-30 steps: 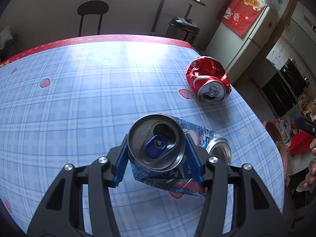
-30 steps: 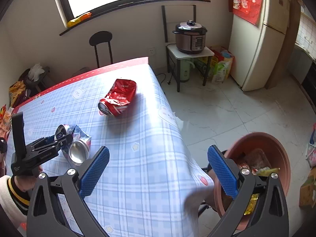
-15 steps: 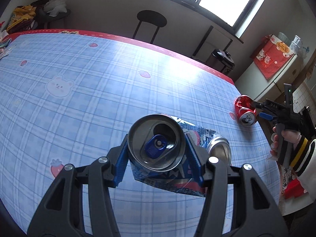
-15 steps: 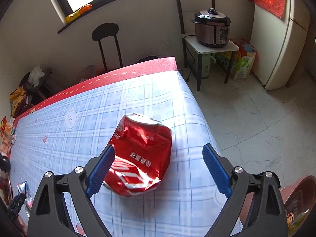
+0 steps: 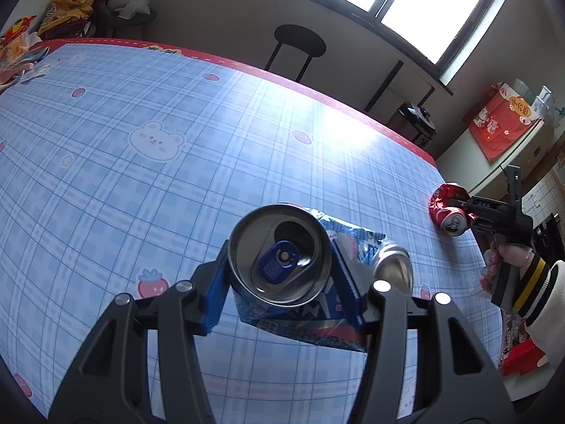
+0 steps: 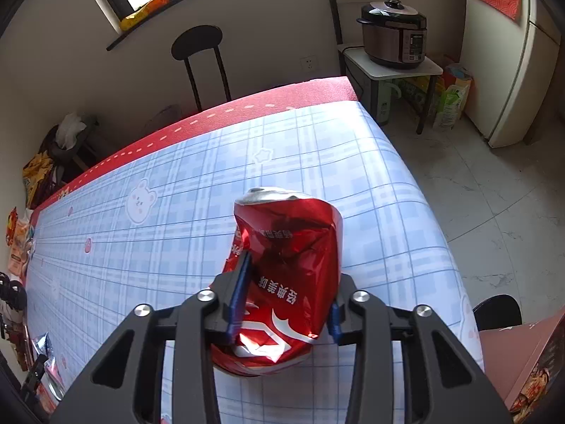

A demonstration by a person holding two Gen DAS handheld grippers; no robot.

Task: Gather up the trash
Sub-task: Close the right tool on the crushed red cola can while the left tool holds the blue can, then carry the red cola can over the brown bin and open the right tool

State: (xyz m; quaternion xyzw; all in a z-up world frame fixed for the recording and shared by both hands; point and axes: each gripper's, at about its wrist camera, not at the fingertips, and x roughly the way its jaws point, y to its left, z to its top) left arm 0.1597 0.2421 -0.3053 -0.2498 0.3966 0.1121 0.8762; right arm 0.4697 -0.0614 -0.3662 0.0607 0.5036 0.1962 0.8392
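My left gripper [image 5: 280, 282] is shut on a crushed blue can [image 5: 280, 258], silver top facing the camera, held above the table. A second silver can end [image 5: 393, 270] lies just right of it, behind the finger. My right gripper [image 6: 286, 295] is shut on a crushed red cola can [image 6: 289, 265] lying at the table's right edge. In the left wrist view the red can [image 5: 446, 208] and the right gripper sit far right.
The blue plaid tablecloth [image 5: 141, 162] has a red border. A black stool [image 6: 197, 40] stands behind the table. A rice cooker [image 6: 393, 33] on a stand and a fridge [image 6: 522, 77] are right. Snack wrappers [image 6: 17, 243] lie at the table's left end.
My right gripper moved in over the red can and closed on it. My left gripper kept its hold on the blue can and swung left, away from the table's right edge.
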